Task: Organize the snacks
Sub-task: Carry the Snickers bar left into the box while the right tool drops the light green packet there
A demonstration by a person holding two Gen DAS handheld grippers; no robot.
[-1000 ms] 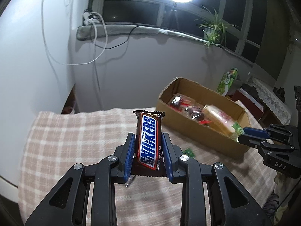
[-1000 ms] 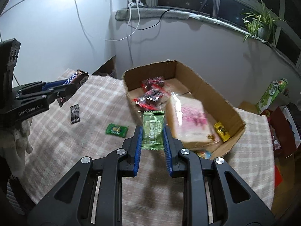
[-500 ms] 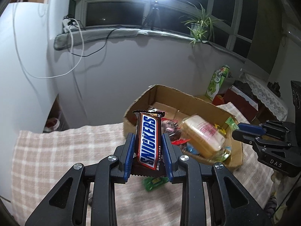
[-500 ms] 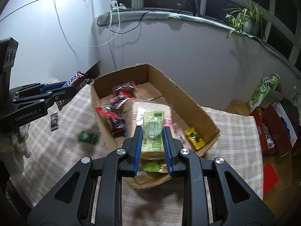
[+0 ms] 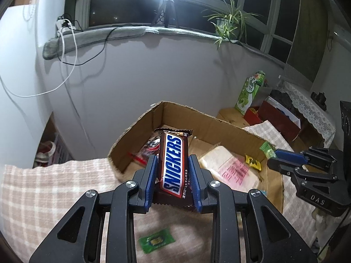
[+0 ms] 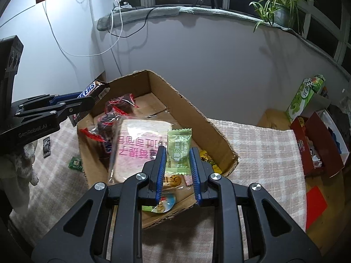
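My left gripper (image 5: 173,175) is shut on a brown Snickers bar (image 5: 174,164) and holds it upright at the near left corner of an open cardboard box (image 5: 140,125); it also shows in the right wrist view (image 6: 87,102). My right gripper (image 6: 177,168) is shut on a small green candy packet (image 6: 178,151) above the box (image 6: 193,107). The box holds a wrapped bread loaf (image 6: 140,144), red-wrapped snacks (image 6: 118,107) and small packets. A green packet (image 5: 156,240) and a black packet (image 6: 46,146) lie on the checked tablecloth (image 5: 43,188).
A green carton (image 6: 303,97) and a red box (image 6: 316,144) stand to the right of the table. A wall with hanging cables (image 5: 68,50) and a window sill with a potted plant (image 5: 226,26) lie behind the box.
Both grippers have moved toward the box with their snacks held. The Snickers bar now hangs at the box's left corner and the green packet is over its inside.
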